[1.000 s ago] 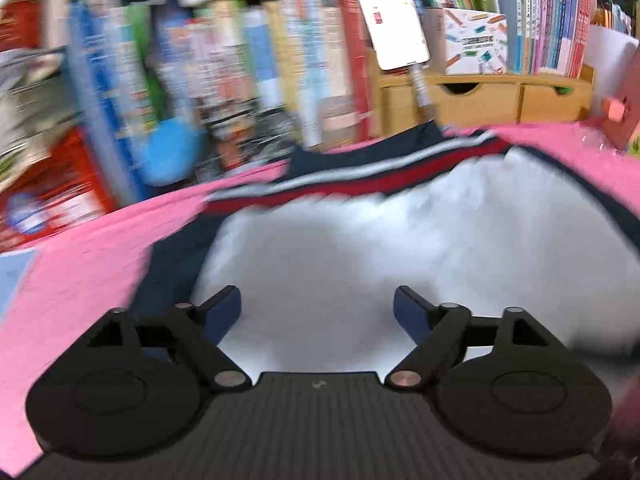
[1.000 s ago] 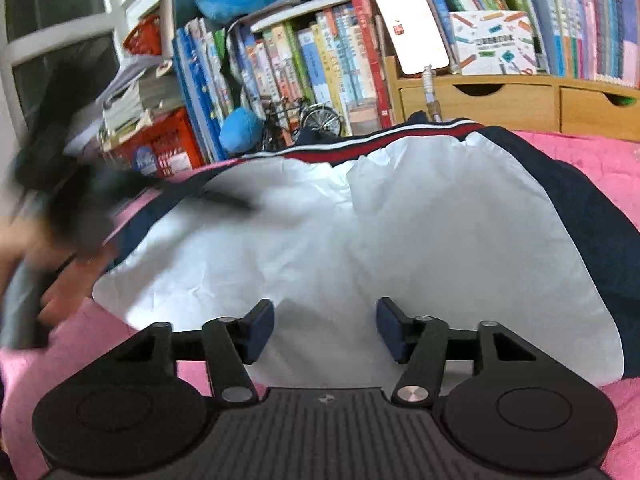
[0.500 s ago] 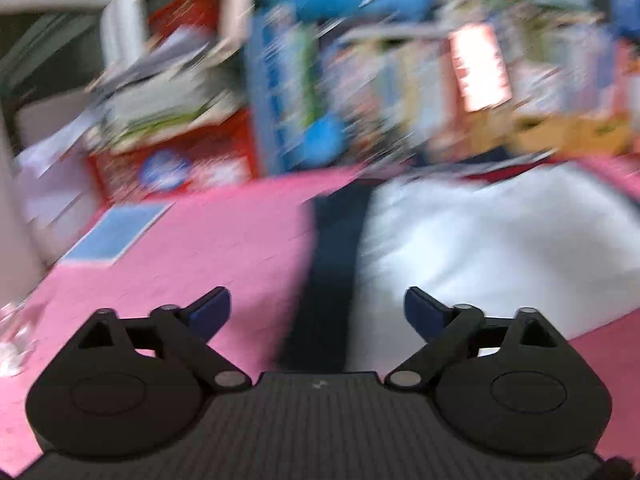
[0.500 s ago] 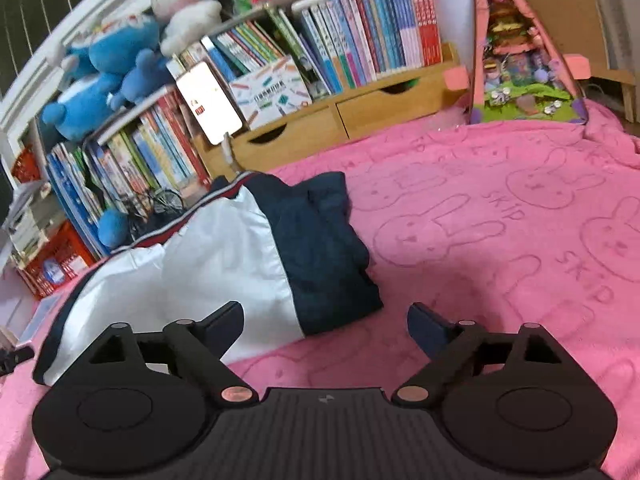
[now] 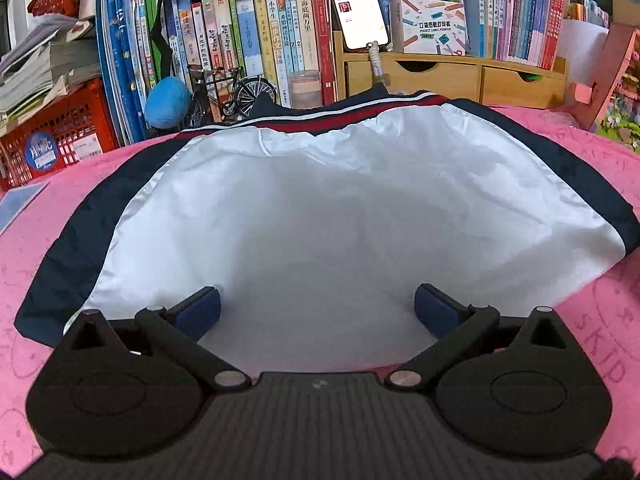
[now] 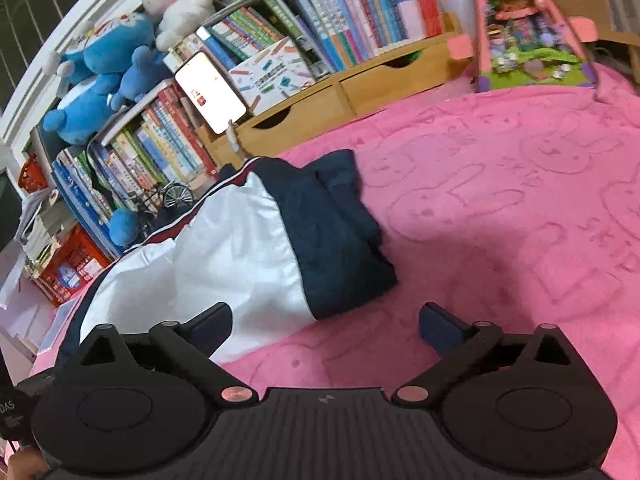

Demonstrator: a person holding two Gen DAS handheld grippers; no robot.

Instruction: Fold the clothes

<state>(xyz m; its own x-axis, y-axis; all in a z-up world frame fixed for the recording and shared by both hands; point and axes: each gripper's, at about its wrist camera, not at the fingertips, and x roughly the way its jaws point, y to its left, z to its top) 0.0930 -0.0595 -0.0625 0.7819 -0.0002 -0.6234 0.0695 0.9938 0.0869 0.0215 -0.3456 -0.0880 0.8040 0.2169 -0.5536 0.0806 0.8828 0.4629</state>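
The folded garment, white across the middle with navy sides and a red and white striped band along its far edge, lies flat on the pink blanket. In the left wrist view it fills the centre, and the left gripper hangs over its near white edge with jaws spread wide, nothing pressed between the blue pads; they have just been opening. The right wrist view shows what the other cannot: the garment's right end, where navy cloth is bunched in a thicker fold, and a broad bare stretch of blanket embossed with rabbits to the right. The right gripper sits near that corner, jaws also wide and just opened further, its left pad over the white edge, its right pad over blanket, gripping nothing.

At the far side a wooden drawer unit carries books and a patterned box; a lit phone leans there, its cable dropping behind the garment. A red crate at far left holds papers, partly cut off. A small model bicycle stands before the books. Plush toys on the shelf show fully only in the right view; the pink playhouse there is blurred
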